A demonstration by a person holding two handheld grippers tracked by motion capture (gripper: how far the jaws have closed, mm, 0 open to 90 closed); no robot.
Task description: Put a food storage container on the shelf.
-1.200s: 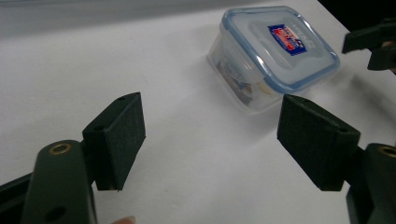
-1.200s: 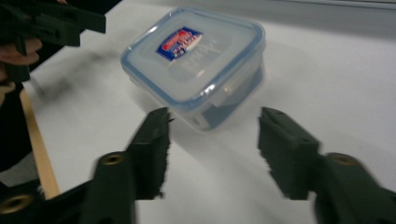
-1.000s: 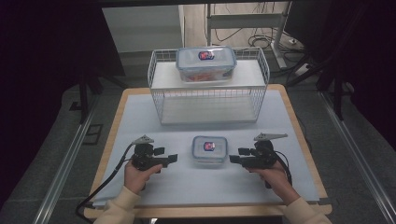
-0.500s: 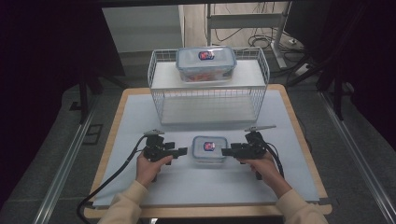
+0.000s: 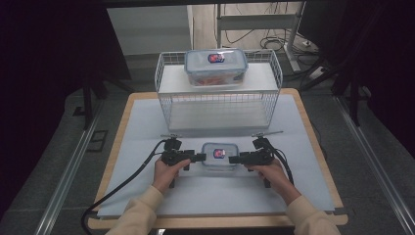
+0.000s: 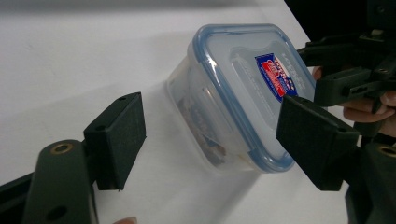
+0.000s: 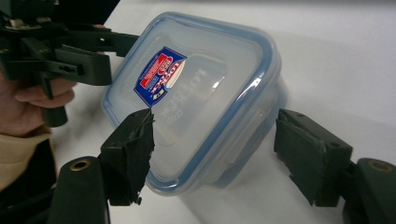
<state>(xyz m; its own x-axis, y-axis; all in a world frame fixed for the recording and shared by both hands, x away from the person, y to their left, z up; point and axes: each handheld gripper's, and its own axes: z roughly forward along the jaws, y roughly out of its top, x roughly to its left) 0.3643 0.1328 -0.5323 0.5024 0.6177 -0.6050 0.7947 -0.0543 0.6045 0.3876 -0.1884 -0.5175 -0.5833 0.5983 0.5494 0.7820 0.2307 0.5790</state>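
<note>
A small clear box (image 5: 220,155) with a blue-rimmed lid and a red and blue label lies on the white mat near the table's front. My left gripper (image 5: 198,157) points at its left end and my right gripper (image 5: 234,159) at its right end. In the left gripper view the box (image 6: 233,93) lies tilted between the wide-apart jaws of the left gripper (image 6: 212,133), untouched. In the right gripper view the right gripper (image 7: 219,154) has just been opening, and a corner of the box (image 7: 196,93) lies between its pads with a gap.
A white wire rack (image 5: 219,105) stands behind the box, with a larger lidded container (image 5: 216,67) on its top shelf. The left gripper's black cable (image 5: 122,183) trails to the front left. The table's wooden edge (image 5: 313,142) borders the mat.
Both hands have moved inward from the sides toward the small box. Their jaw tips now flank its two ends. The box has not moved.
</note>
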